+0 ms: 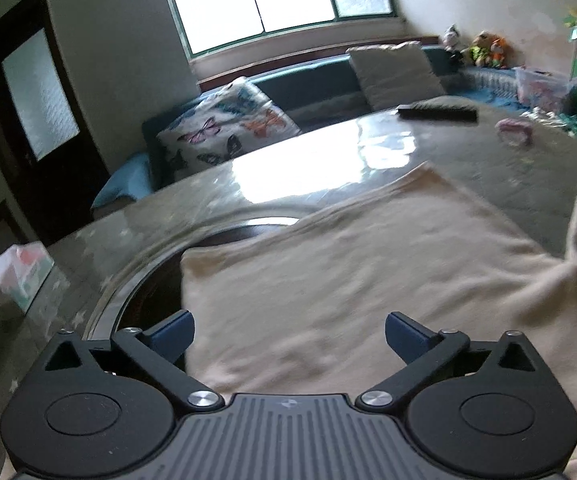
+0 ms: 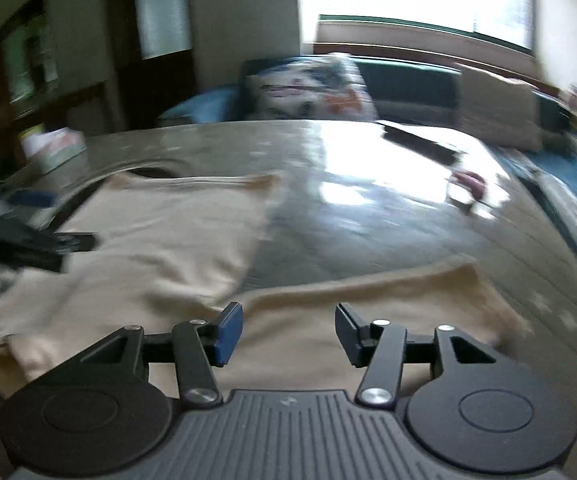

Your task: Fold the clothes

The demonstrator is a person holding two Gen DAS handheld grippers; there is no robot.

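A cream garment (image 1: 348,264) lies spread flat on a glossy grey table (image 1: 296,168). My left gripper (image 1: 289,338) is open just above its near part, with nothing between the jaws. In the right wrist view the same garment (image 2: 160,236) lies to the left, with a sleeve or flap (image 2: 368,300) stretching right under my right gripper (image 2: 288,334), which is open and empty. The left gripper (image 2: 28,240) shows blurred at the left edge over the cloth.
A dark remote (image 1: 436,113) and a pink ring-shaped object (image 1: 514,131) lie at the table's far side. A tissue box (image 1: 20,272) stands at the left. A round dark inset (image 1: 208,248) sits under the garment. A sofa with cushions (image 1: 228,128) lies beyond.
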